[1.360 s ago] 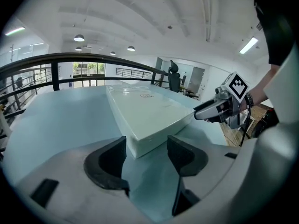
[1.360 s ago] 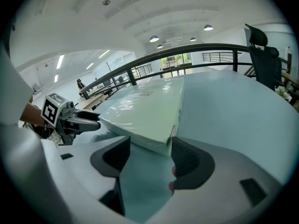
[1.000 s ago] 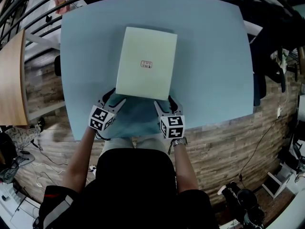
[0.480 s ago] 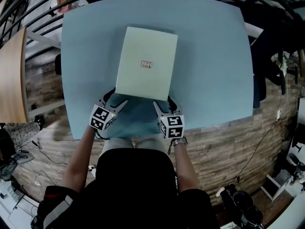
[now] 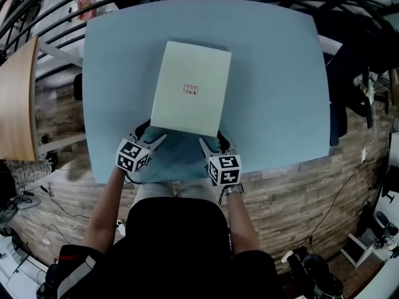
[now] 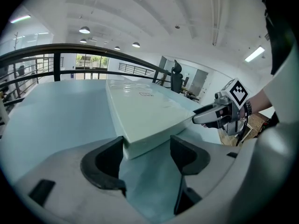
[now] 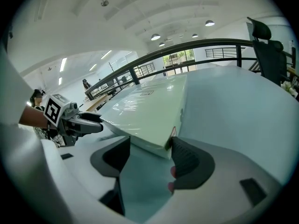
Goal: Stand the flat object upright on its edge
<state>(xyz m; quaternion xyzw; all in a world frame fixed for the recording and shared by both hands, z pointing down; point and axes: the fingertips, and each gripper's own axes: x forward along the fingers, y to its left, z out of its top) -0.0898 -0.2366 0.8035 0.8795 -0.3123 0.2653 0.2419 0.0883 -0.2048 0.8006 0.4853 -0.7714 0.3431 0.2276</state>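
A light-blue bench [image 5: 274,73] is standing over wood-patterned flooring [image 5: 293,192]. The flat pale-green box [image 5: 192,89] is lying face-up on it, just ahead of both hand-held grippers. The left hand-held gripper [image 5: 151,133] is holding its jaws apart, having just been opening, with the box's near left corner between them. The right hand-held gripper [image 5: 214,141] is likewise standing open around the near right corner, its outer pad touching the box's side.

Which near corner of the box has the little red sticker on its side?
The near right corner, between the right tool's jaws: a small red-and-white sticker sits on its side face. The near left corner shows plain sides.
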